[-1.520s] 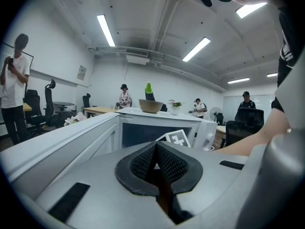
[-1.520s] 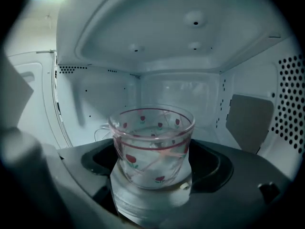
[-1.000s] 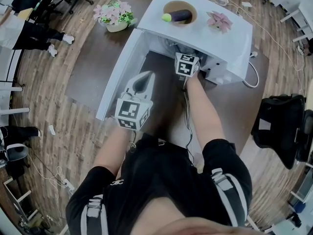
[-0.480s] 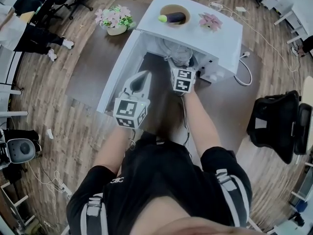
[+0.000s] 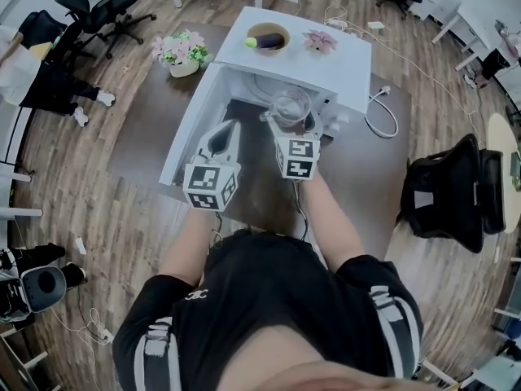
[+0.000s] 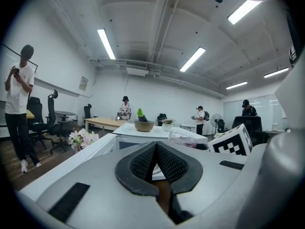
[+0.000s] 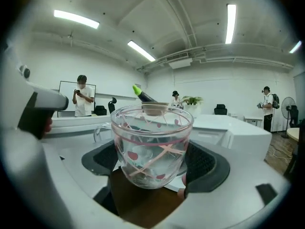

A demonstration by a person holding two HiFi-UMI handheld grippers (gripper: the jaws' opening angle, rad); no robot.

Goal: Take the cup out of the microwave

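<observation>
A clear glass cup (image 7: 151, 144) with pink marks sits upright between the pads of my right gripper (image 7: 151, 157), which is shut on it, handle to the left. In the head view the cup (image 5: 291, 107) hangs at the mouth of the white microwave (image 5: 330, 59), in the right gripper (image 5: 291, 120). The microwave door (image 5: 189, 133) swings open to the left. My left gripper (image 5: 226, 130) hovers beside the door, left of the cup, shut and holding nothing. In the left gripper view its pads (image 6: 143, 162) meet, and the cup (image 6: 183, 138) shows just beyond the gripper (image 6: 156, 147).
On the microwave's top stand a bowl with an eggplant (image 5: 267, 39) and a pink flower (image 5: 320, 39). A flower pot (image 5: 181, 51) sits on the brown table (image 5: 142, 120). A cable (image 5: 383, 119) trails right; a black bag (image 5: 448, 190) stands on the floor.
My right gripper has drawn back toward me from inside the microwave, bringing the cup out to the opening. The left gripper has stayed beside the door.
</observation>
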